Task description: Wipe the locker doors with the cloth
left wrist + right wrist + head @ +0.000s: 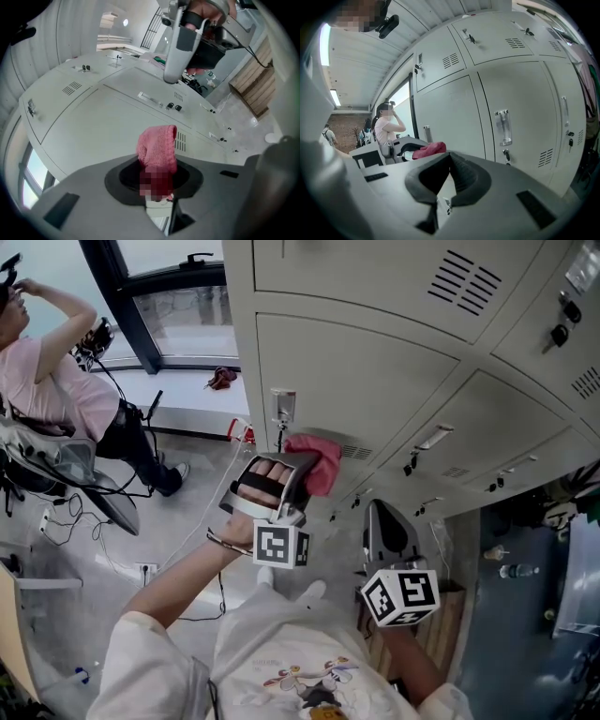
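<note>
Grey lockers [375, 371] stand by a window. The left gripper [157, 183] has its fingers clamped on the pink cloth [158, 145], held up to one door. The right gripper [450, 158] hangs back, fingers together and empty. Wiping seems under way, with most doors likely left.

Pink knitted cloth [157, 143]: lower part lost under blur in left gripper view, so grip line at jaws unreadable there. Head view: near part of cloth [319, 465] hidden behind left gripper [302, 463].
Grey metal locker doors [375, 371]: bank cut off at top and right edges of head view.
Seated person in pink shirt [52, 381]: cropped at left edge.
Small dark red object [221, 378] on white window sill [187, 395]: too small to identify.
Label on door handle plate [283, 406]: print illegible.
</note>
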Demonstrator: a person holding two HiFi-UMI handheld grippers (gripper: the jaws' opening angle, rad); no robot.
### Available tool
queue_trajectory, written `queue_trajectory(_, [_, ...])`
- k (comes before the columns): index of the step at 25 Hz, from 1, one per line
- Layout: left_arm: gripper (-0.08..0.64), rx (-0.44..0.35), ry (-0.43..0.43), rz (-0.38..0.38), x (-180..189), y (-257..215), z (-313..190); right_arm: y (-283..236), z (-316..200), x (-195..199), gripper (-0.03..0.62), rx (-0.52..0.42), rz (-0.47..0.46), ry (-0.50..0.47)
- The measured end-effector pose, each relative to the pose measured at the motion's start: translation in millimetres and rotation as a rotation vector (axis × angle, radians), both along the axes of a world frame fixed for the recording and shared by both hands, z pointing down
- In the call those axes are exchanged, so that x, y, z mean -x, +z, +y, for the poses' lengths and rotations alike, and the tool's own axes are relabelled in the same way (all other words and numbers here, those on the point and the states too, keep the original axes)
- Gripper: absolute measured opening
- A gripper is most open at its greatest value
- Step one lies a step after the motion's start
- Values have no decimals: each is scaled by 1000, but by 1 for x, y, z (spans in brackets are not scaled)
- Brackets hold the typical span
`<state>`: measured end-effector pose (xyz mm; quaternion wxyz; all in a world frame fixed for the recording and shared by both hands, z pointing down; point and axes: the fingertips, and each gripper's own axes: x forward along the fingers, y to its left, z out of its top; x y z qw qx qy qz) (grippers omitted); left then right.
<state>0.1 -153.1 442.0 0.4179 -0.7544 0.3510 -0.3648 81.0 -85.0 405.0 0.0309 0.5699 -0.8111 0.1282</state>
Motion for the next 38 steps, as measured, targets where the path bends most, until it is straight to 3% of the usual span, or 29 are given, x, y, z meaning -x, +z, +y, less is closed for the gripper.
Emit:
queue_trajectory(6, [98,-32,-6,7,0,-17,-22,-1,1,1,6,0,0,1])
queue_trajectory(22, [98,72,-31,-4,6,30,-46,5,4,-19,6,20,11,58])
queue_trajectory(38, [98,149,-67,-1,17,73,-48,10,-2,-12,6,33,8,46])
